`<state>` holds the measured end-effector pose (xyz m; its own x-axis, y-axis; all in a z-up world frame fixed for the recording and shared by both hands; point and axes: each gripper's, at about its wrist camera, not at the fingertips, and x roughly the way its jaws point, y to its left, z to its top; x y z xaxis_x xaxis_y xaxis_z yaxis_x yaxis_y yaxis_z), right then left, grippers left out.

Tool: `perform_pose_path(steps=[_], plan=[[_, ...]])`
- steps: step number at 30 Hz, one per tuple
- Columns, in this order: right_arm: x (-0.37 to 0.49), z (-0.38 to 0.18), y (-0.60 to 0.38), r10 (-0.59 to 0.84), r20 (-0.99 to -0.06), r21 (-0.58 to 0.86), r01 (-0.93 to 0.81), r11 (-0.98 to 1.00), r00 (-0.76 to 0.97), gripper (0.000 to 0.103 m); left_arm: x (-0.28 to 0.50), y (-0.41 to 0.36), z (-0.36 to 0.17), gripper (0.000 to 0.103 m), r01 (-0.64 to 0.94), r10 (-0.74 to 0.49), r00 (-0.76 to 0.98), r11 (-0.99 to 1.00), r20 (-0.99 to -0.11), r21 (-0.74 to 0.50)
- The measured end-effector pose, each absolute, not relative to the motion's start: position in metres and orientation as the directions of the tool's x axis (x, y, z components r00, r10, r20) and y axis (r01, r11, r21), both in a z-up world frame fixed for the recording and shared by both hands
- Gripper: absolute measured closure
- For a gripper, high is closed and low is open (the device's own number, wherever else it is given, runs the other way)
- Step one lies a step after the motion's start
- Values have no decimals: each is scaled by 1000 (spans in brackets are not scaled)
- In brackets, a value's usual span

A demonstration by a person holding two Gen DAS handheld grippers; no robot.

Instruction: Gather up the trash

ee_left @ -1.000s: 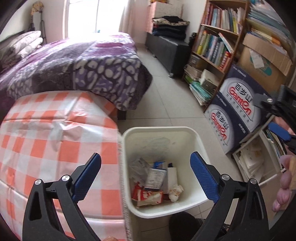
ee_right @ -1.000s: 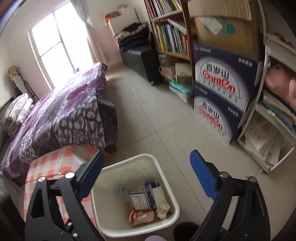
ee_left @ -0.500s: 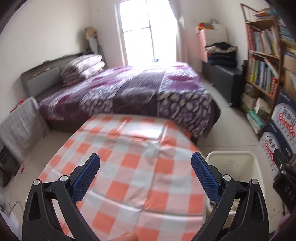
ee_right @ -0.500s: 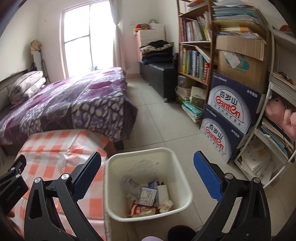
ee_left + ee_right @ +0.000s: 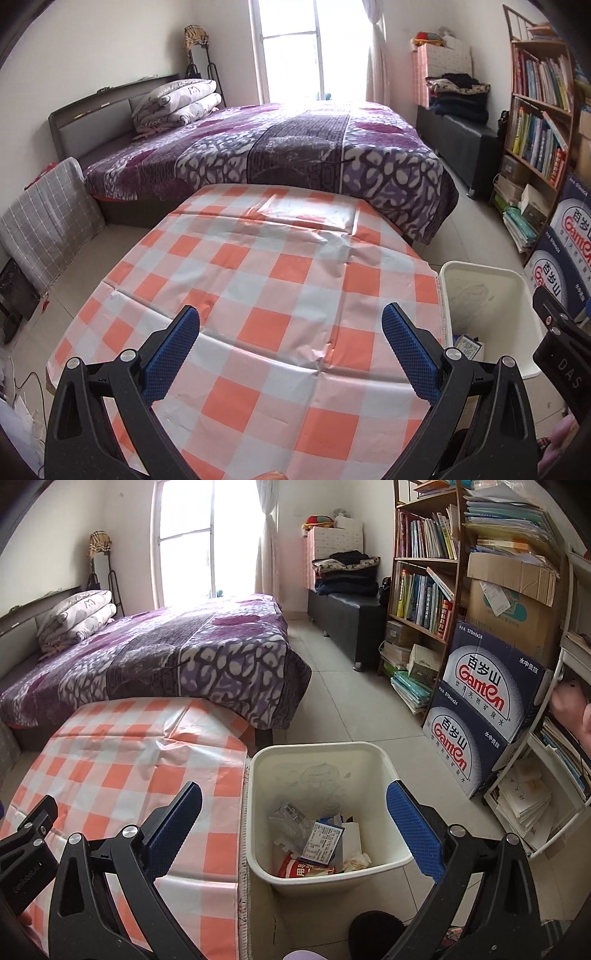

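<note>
While both grippers hang empty with jaws spread wide, we judge the collecting nearly or fully done. The left gripper (image 5: 290,345) hovers over the checked counter (image 5: 258,288), where no litter shows. The right gripper (image 5: 293,825) sits above the bin (image 5: 258,812), which stands on the floor just right of the counter. The trash (image 5: 317,843), wrappers and paper, lies in the bin's bottom. Next we would scan the counter and floor for leftovers; if any turn up, the nearer gripper goes down to pinch them.
</note>
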<state>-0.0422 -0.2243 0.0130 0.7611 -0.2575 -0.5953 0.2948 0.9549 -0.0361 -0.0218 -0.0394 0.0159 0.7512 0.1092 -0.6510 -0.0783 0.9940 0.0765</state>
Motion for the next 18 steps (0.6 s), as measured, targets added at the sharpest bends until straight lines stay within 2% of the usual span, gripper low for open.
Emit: perform_pose_path(steps=[10,18], plan=[[-41,4,-238,-256,-622,-28,305,952,740,7,-23,-58,16,7,-32,98,779,993,-620,116],[-42,1,-246,-253,-637,-21,312,950,729,7,-18,-65,14,7,-20,74,772,996,-631,92]])
